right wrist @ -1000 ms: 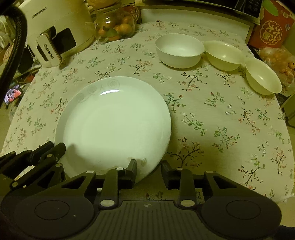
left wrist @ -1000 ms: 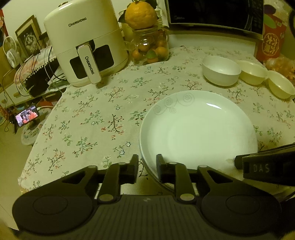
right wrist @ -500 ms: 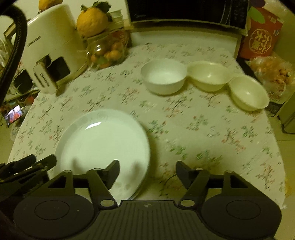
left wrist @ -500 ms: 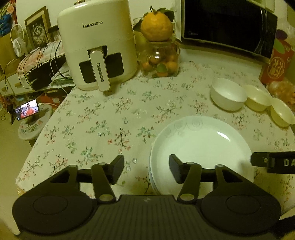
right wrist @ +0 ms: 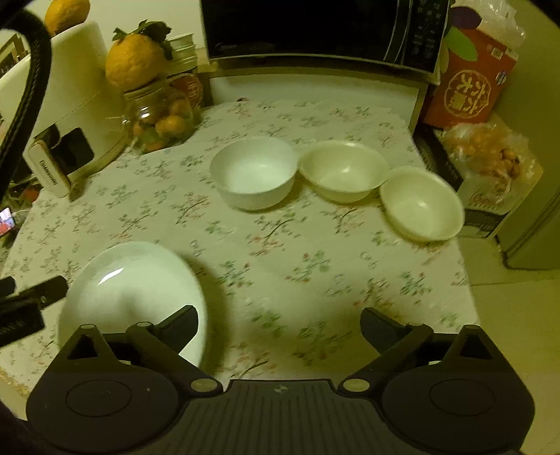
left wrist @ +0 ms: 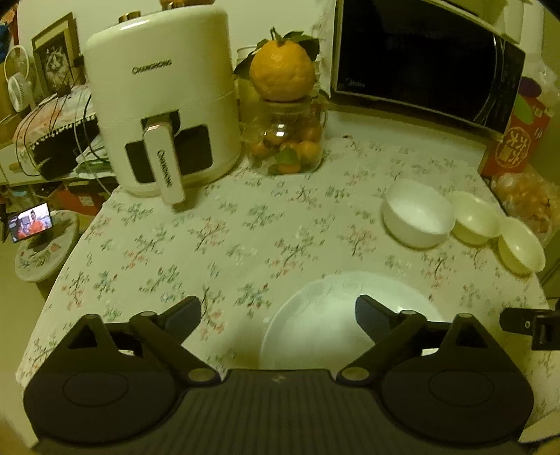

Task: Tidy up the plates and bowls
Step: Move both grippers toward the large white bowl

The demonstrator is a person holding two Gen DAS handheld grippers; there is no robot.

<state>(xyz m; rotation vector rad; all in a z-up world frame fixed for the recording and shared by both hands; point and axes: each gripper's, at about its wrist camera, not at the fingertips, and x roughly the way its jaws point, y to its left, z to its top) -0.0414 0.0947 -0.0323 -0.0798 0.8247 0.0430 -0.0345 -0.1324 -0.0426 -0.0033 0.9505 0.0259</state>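
1. Plates (left wrist: 325, 325) lie stacked on the floral tablecloth (left wrist: 245, 245), at 5 o'clock in the left view.
2. Left gripper (left wrist: 278, 309) and right gripper (right wrist: 280, 323) both gape wide, empty.
3. Only the right view shows three bowls (right wrist: 253, 171) at 12 o'clock clearly, below the microwave (right wrist: 315, 28).

1. Dim, yellow-green indoor light tints both views
2. Overhead glare streaks the plate (right wrist: 129, 280) and glints in the bowls (right wrist: 344, 171)
3. Motion blur smears the tablecloth (right wrist: 280, 252) pattern
4. Fisheye bends edges; corners go dark

Dim yellowish light; floral tablecloth (left wrist: 245, 224), microwave (left wrist: 420, 63) behind, pale wall.
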